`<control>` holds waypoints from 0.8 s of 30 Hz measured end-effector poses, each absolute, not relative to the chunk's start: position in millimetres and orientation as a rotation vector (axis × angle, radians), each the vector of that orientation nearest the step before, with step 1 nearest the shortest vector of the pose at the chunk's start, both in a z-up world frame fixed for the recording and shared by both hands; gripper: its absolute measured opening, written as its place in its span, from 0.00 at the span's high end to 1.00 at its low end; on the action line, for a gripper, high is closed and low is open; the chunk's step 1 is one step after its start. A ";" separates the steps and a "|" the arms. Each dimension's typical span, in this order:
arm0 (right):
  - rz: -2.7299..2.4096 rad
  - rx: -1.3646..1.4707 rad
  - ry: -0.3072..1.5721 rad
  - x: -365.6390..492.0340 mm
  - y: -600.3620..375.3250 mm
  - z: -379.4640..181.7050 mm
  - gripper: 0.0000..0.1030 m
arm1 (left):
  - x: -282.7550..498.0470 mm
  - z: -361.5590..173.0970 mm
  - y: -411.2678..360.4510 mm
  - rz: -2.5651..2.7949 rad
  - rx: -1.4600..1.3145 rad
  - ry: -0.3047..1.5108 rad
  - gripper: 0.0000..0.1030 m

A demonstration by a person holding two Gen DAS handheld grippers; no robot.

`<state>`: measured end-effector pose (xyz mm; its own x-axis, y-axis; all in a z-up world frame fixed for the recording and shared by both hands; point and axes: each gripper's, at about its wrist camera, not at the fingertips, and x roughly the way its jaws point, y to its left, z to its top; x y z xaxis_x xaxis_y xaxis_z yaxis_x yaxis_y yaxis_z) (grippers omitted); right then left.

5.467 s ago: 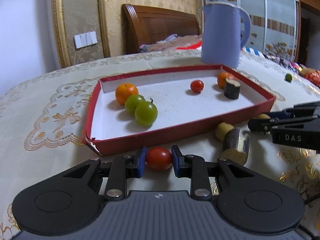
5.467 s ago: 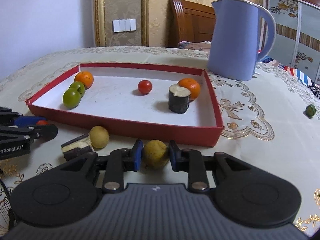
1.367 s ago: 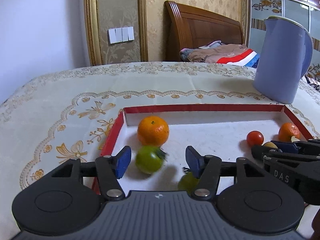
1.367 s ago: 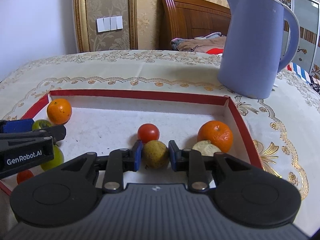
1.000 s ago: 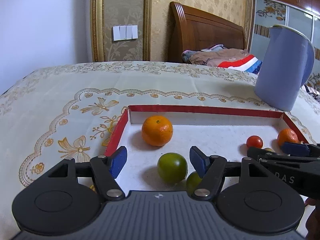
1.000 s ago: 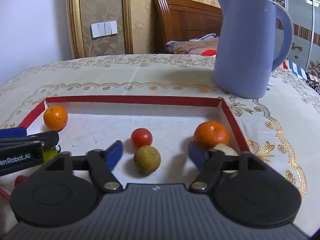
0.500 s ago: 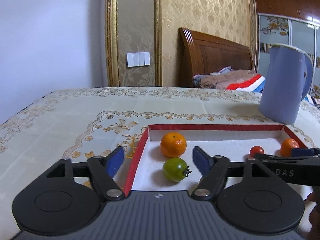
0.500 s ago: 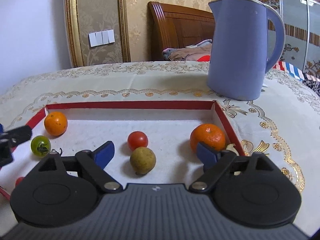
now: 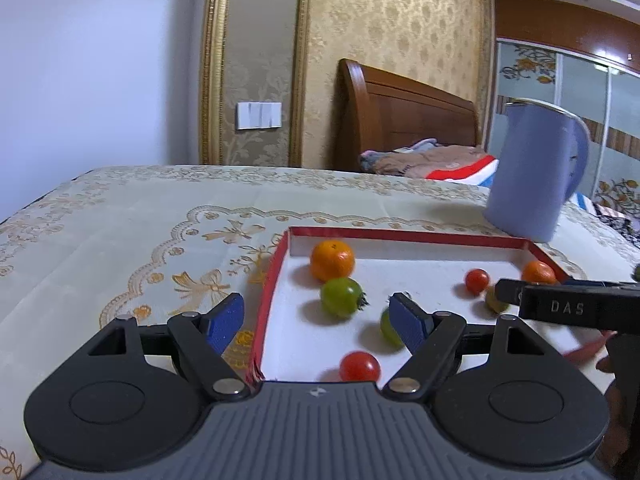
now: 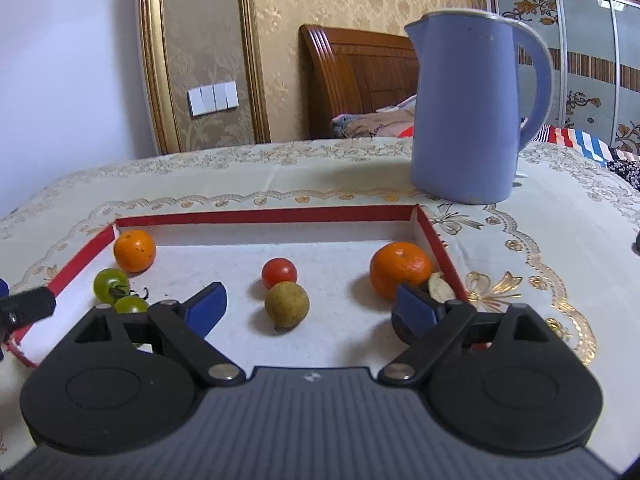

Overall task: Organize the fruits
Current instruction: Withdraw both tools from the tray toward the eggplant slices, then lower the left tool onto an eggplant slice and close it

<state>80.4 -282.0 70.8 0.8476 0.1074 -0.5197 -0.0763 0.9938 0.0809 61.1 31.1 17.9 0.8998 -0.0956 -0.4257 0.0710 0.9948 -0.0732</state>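
A red-walled tray (image 9: 404,234) (image 10: 264,215) with a white floor holds the fruit. In the left wrist view it holds an orange (image 9: 332,260), a green tomato (image 9: 341,297), a second green one (image 9: 389,328) and two red tomatoes (image 9: 359,366) (image 9: 477,280). My left gripper (image 9: 318,322) is open and empty above the tray's left wall. In the right wrist view a yellow-brown fruit (image 10: 287,305) lies next to a red tomato (image 10: 279,273), with oranges (image 10: 134,250) (image 10: 401,269) at either side. My right gripper (image 10: 308,308) is open and empty above the tray.
A tall blue jug (image 10: 472,108) (image 9: 536,172) stands on the embroidered tablecloth (image 9: 120,232) behind the tray's far right corner. A dark cut piece with a pale face (image 10: 440,286) sits by the right orange. A bed headboard and wall are behind the table.
Both grippers carried a fruit into the tray, opened and let go. The red tomato and the yellow-brown fruit now lie in the tray. Both grippers have drawn back and up.
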 end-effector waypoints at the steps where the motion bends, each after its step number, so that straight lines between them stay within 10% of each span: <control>1: 0.097 0.059 0.543 76.0 -283.5 71.9 0.11 | 58.3 17.8 31.5 -0.103 -0.059 0.445 0.23; 24: -0.104 0.137 0.426 35.0 -333.3 80.3 0.00 | 6.5 8.0 -31.2 -0.374 0.019 0.570 0.22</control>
